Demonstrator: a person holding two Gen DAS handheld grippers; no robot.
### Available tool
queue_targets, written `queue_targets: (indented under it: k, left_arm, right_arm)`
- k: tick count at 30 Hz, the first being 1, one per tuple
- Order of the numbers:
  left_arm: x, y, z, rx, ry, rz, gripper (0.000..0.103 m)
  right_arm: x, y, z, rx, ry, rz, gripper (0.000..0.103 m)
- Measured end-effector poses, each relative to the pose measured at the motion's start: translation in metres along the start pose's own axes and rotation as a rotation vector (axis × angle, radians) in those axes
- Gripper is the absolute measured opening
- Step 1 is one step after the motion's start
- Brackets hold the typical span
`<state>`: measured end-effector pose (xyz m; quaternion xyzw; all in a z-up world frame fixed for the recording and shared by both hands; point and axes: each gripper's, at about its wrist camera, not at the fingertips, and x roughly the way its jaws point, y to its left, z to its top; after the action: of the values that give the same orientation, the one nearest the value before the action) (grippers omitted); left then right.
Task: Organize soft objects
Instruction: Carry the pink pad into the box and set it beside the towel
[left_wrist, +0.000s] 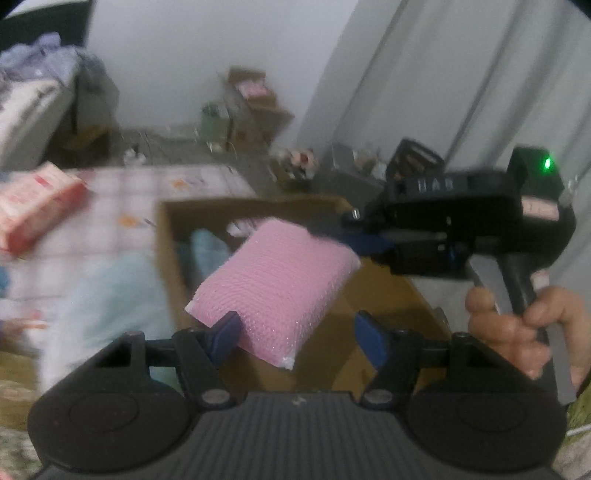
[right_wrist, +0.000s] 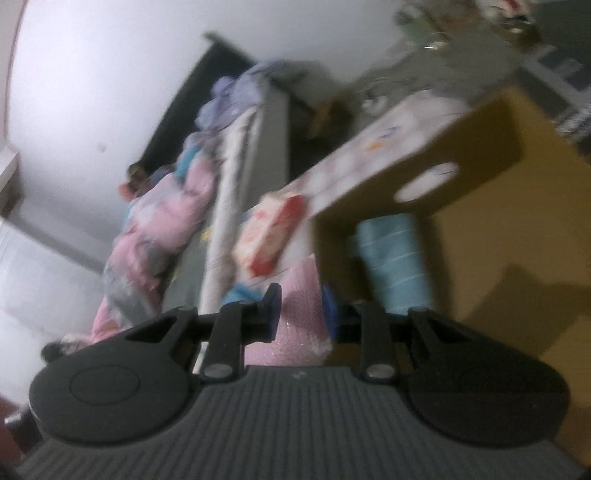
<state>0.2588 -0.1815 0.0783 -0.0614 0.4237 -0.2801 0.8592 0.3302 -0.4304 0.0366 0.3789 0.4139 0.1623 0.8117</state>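
Two grippers share the work here, but only one has the load. Our right gripper (right_wrist: 301, 314) is clamped on one end of the pink sponge pad (left_wrist: 275, 280), its blue pads (right_wrist: 328, 314) pressing into the soft wrap — seen from the left wrist, the pad hangs out in the air over the near-right part of the open cardboard box (left_wrist: 162, 236). Our left gripper (left_wrist: 295, 339) stands open with nothing pinched; the pad's lower end sits between its fingers without being squeezed.

Inside the box a rolled blue towel (right_wrist: 397, 258) already lies toward the far left. To do this step well, we judge the pad should travel a little farther over the box's bare floor, to the right of the towel, and come low before release — dropped from here it could catch the rim or tumble. The left gripper should stay clear of the falling end.
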Motion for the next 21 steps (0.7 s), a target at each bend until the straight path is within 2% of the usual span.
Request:
queue_targets:
  k: [4,6,8,10,13,18,21]
  left_arm:
    - [0.053,-0.007,0.007,0.004,0.067,-0.050,0.067]
    - [0.071,-0.009,0.009,-0.005,0.100,-0.033,0.067]
    - [0.079,-0.003,0.009,-0.027,0.119,-0.024,0.067]
    - [0.076,0.005,0.008,-0.034,0.121,-0.026,0.068]
    - [0.060,0.013,0.008,-0.009,0.092,0.004,0.070]
    - [0.029,0.025,0.011,0.009,0.046,0.030,0.073]
    - [0.005,0.029,0.010,0.039,0.015,0.049,0.076]
  right_arm:
    - [0.020,-0.033,0.028,0.039,0.017,0.010,0.024]
    - [0.038,-0.039,0.040,0.019,-0.002,-0.046,0.024]
    - [0.054,-0.042,0.048,-0.059,-0.021,-0.145,0.024]
    - [0.063,-0.052,0.053,-0.056,-0.035,-0.186,0.024]
    - [0.057,-0.067,0.049,-0.005,-0.038,-0.152,0.024]
    - [0.035,-0.058,0.033,-0.043,-0.026,-0.186,0.026]
    - [0.017,-0.054,0.018,-0.051,-0.002,-0.218,0.030]
